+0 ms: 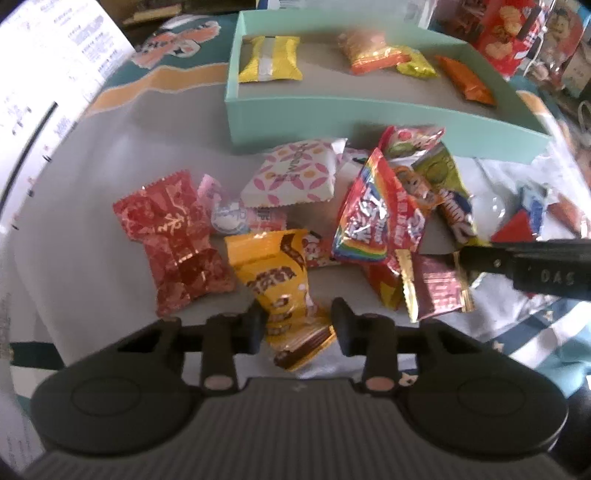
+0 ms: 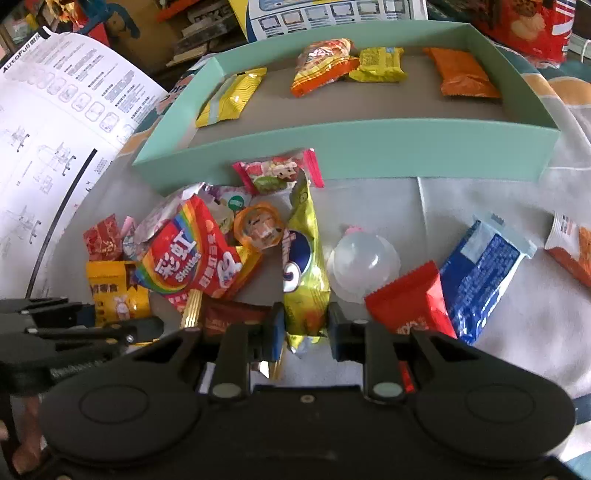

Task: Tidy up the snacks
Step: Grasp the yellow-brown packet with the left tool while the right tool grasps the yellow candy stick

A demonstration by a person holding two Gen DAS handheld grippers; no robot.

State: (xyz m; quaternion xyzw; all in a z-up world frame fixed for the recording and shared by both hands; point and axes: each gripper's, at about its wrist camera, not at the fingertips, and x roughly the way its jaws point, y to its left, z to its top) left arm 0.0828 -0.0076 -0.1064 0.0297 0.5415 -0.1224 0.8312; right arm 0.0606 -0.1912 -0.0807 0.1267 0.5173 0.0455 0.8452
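A pale grey cloth (image 2: 461, 192) covers the surface, edged with teal, orange and white patterns (image 1: 173, 74) far left. A white instruction sheet (image 2: 48, 122) curls up on the left. Beyond — boxes and clutter (image 2: 192, 33), dim at the far edge; daylight falls softly.

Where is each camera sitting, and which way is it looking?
Left wrist view: sits on the left gripper, looking down along its fingers at the yellow snack packet between them; the right gripper's dark finger enters at right.
Right wrist view: sits on the right gripper, looking down at the green packet it pinches; the left gripper shows at lower left.
Shared: the snack pile, the Skittles bag and the mint tray.
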